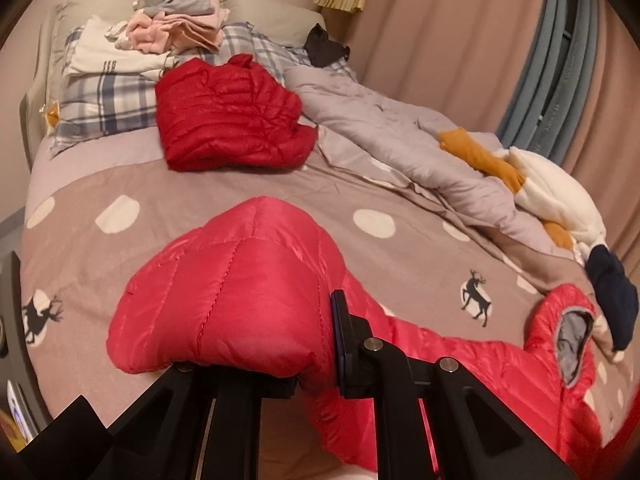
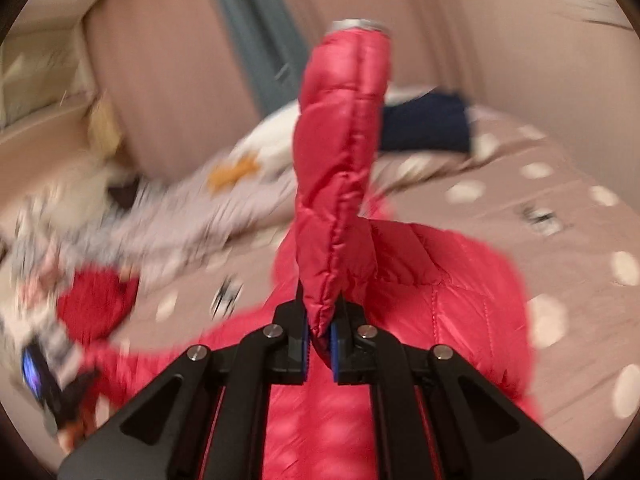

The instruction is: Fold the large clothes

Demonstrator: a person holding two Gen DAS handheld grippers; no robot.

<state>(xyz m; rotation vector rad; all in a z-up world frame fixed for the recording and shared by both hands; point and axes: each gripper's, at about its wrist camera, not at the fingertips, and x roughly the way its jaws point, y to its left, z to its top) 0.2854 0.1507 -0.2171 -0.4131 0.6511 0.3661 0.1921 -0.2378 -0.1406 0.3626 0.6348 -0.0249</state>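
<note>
Mid-fold: left gripper point(image 1: 316, 344) clamps the pink puffer jacket point(image 1: 224, 292) over the bed point(image 1: 360, 184); right gripper point(image 2: 320, 344) pinches its sleeve point(image 2: 340, 152). Next, prob. lay sleeve across body, w/ both grips kept.

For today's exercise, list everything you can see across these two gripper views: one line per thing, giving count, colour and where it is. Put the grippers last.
puffer jacket: one, bright red, front of the bed, held by both grippers
folded jacket: one, darker red, mid-bed
bedspread: one, taupe with white dots and deer
quilt: one, pale grey, crumpled, right side
folded clothes: one pile, pink, grey and white, on the pillows
plaid pillow: one, blue-white, bed head
curtain: pink, behind the bed
left gripper: black, shut on the puffer jacket
right gripper: black, shut on a sleeve
</note>
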